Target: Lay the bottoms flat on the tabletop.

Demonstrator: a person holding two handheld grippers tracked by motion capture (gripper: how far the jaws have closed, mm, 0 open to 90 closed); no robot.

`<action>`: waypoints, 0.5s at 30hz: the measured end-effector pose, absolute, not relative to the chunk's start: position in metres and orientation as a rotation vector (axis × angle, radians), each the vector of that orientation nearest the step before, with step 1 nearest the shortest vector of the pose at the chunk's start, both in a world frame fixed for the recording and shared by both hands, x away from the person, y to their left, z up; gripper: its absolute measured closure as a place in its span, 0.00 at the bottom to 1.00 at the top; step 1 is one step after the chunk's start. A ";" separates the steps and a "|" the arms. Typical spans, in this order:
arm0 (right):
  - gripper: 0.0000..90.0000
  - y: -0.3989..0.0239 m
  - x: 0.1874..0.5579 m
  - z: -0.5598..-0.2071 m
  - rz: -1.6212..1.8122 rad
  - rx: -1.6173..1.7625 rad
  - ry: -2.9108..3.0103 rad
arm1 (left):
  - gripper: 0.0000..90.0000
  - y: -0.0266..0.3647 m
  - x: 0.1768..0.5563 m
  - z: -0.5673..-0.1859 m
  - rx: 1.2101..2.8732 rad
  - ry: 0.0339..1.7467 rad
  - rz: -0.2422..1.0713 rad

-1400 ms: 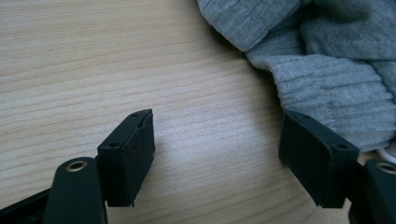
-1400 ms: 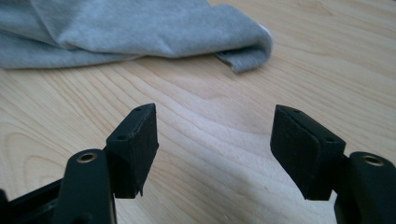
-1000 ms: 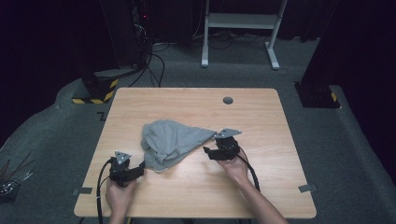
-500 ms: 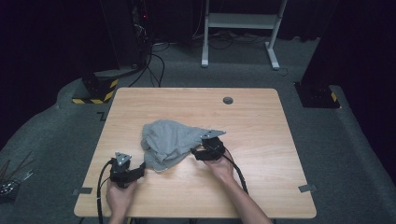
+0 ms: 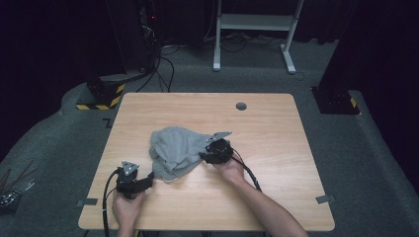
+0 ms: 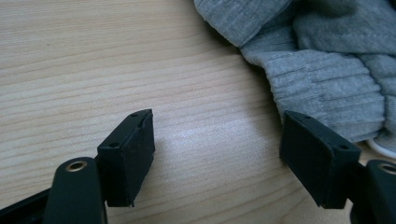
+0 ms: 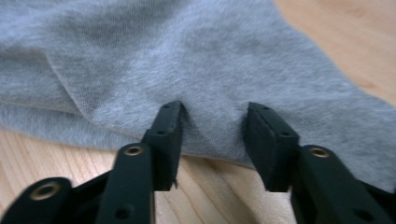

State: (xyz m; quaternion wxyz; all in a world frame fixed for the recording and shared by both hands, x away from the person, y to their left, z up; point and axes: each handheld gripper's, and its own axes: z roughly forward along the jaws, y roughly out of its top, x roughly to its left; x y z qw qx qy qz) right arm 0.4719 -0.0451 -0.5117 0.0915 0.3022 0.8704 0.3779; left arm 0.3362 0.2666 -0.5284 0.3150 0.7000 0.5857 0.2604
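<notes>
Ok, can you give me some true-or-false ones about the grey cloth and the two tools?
1. The grey cloth lies crumpled on the table. True.
2. The left tool is clamped on the cloth. False: its jaws stand wide apart over bare wood, with the cloth's ribbed edge beside one jaw.
3. The right tool has cloth between its jaws. True: they have just been closing, and a fold of the edge bunches between them.
4. The cloth is red. False: it is grey.
5. A small dark round hole sits near the table's far edge. True.
</notes>
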 end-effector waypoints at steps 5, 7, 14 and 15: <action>0.91 -0.040 0.470 -0.510 1.078 0.830 2.610 | 0.29 0.266 0.334 -0.528 1.842 1.549 0.686; 0.94 -0.041 0.467 -0.508 1.076 0.830 2.606 | 0.29 0.267 0.335 -0.528 1.839 1.549 0.680; 0.96 -0.063 0.440 -0.511 1.101 0.879 2.554 | 0.29 0.267 0.335 -0.528 1.841 1.536 0.669; 0.96 -0.066 0.436 -0.511 1.100 0.877 2.549 | 0.29 0.267 0.335 -0.528 1.844 1.536 0.677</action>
